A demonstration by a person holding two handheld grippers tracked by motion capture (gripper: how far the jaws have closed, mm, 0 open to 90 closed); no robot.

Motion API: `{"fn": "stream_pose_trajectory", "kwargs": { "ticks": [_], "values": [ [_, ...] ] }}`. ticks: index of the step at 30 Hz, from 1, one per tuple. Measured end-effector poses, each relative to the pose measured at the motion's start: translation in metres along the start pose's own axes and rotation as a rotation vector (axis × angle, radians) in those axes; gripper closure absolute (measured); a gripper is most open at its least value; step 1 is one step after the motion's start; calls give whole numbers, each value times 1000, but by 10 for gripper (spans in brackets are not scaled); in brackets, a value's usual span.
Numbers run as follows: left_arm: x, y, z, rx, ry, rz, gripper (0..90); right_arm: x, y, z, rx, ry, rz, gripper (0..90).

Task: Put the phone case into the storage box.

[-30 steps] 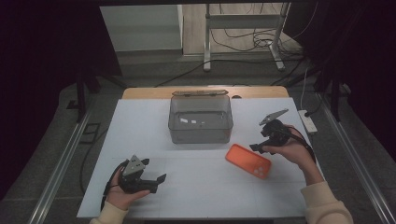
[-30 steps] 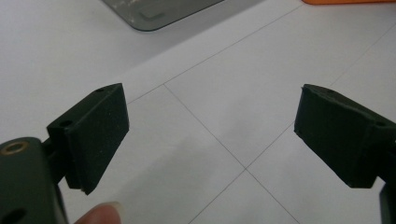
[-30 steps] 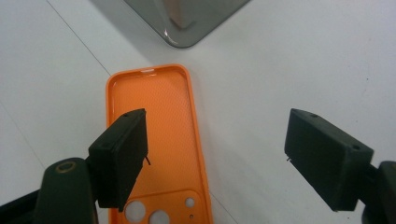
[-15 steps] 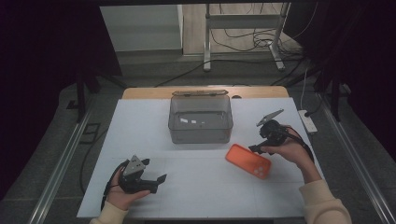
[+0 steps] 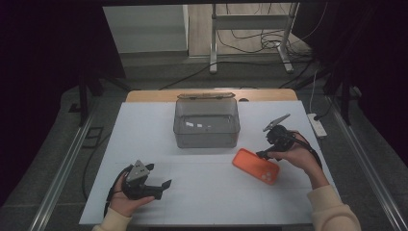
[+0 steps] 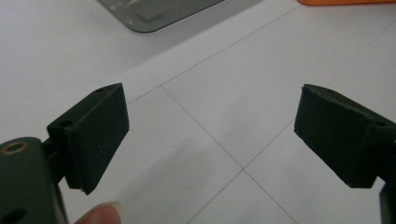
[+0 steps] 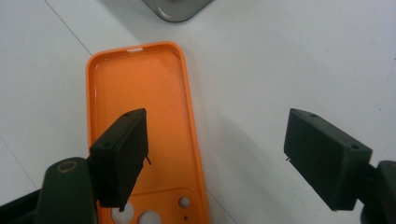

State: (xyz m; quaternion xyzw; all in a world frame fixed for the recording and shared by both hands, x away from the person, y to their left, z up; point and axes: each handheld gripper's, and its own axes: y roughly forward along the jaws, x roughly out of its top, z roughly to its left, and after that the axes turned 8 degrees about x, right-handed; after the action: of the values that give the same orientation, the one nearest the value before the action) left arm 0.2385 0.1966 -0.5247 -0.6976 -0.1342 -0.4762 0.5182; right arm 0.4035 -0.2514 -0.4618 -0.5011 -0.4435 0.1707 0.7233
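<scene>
High view: a white table [image 5: 144, 144] is standing in a dark room, a clear plastic box [image 5: 206, 123] sitting mid-table. The orange phone case [image 5: 256, 165] is lying open-side up, just below my right gripper [image 5: 265, 153], jaws spread wide. My left gripper [image 5: 162, 186] is resting released, well apart.

Cream sleeves at both wrists; each black claw, left claw [image 5: 161, 185] and right claw [image 5: 262, 154], carries a grey three-cornered plate, square matte pads.
</scene>
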Motion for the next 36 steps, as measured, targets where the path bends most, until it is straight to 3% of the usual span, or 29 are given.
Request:
{"fn": "stream_pose_trajectory", "kwargs": {
  "ticks": [36],
  "values": [
    [0,0,0,3,2,-2,103,-6,24,-6,16,21,108,339]
  ]
}}
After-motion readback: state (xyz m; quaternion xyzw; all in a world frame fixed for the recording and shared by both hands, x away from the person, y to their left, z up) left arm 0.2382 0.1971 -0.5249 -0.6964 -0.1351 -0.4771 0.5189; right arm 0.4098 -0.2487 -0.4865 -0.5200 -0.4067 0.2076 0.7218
